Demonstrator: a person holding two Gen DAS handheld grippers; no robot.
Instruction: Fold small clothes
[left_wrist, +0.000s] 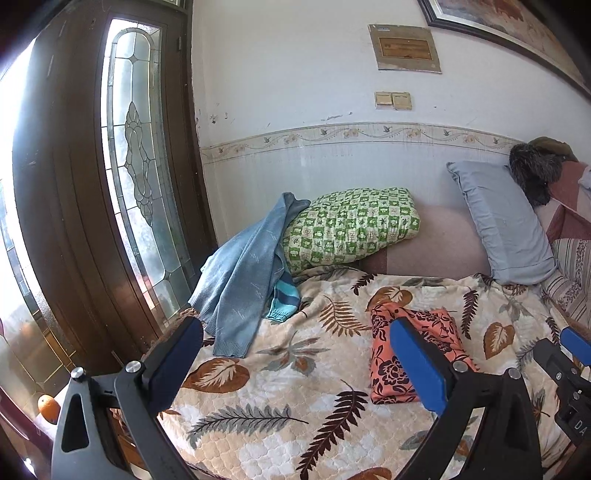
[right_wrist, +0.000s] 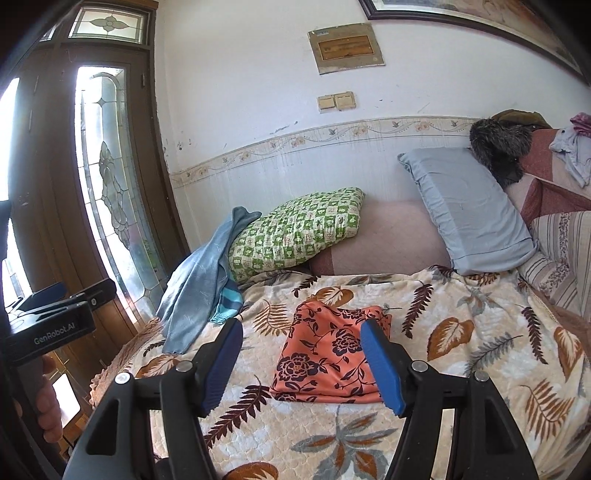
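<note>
Orange floral garment (right_wrist: 328, 358): lay as a compact folded bundle on the leaf-print bedspread (right_wrist: 461, 332), in the middle of the bed, flat and free of either gripper.
Fold state: edges looked squared off; I judged this piece done or nearly so.
Right gripper (right_wrist: 301, 363): hovered just short of the orange bundle, its blue fingers spread wide and holding nothing.
Left gripper (left_wrist: 295, 363): was held to the left of the bundle, also spread wide and empty; its right finger overlapped the orange cloth in the left wrist view, though contact could not be told.
Blue knit sweater (left_wrist: 240, 280): lay unfolded, draped from the green checked pillow (left_wrist: 351, 225) down onto the bedspread, well apart from the orange bundle.
Striped teal cuff (left_wrist: 284, 299): poked out beneath the sweater; whether it was a separate garment could not be told.
Grey-blue pillow (right_wrist: 469, 210): leaned against the wall at the far right.
Step in hand: judged as between garments, one folded and the next not yet taken.
Next move: probably called for reaching left to the sweater, pinching it at an edge, and drawing it out flat on open bedspread before any fold.
</note>
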